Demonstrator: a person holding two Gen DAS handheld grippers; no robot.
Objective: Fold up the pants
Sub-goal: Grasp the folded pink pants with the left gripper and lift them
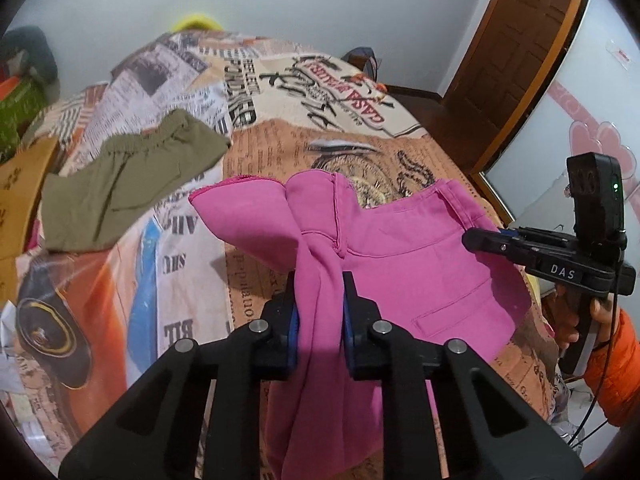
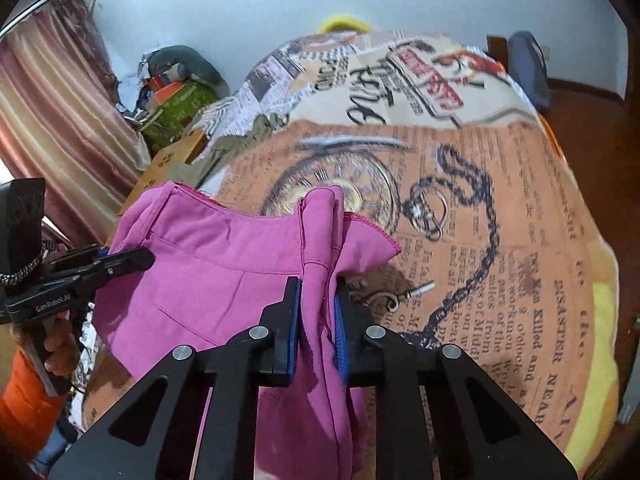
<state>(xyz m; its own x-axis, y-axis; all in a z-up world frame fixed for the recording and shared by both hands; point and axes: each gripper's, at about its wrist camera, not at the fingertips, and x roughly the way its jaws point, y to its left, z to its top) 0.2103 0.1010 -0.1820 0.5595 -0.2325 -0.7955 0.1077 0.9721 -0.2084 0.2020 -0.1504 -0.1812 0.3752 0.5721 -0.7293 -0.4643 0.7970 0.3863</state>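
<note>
Pink pants [image 1: 400,248], soft bunched cotton, clamped in both grippers' jaws above printed blanket [image 1: 280,148].

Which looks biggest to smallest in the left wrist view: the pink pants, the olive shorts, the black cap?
1. pink pants, though nearness to the camera inflates them
2. olive shorts
3. black cap, smallest

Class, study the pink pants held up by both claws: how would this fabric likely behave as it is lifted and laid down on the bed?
The pink pants look floppy: cloth bunches inside the left claw and the right claw and sags between them. They are probably light, since two pinches hold them above the bedspread. Laid down, they would likely wrinkle rather than lie flat.
</note>
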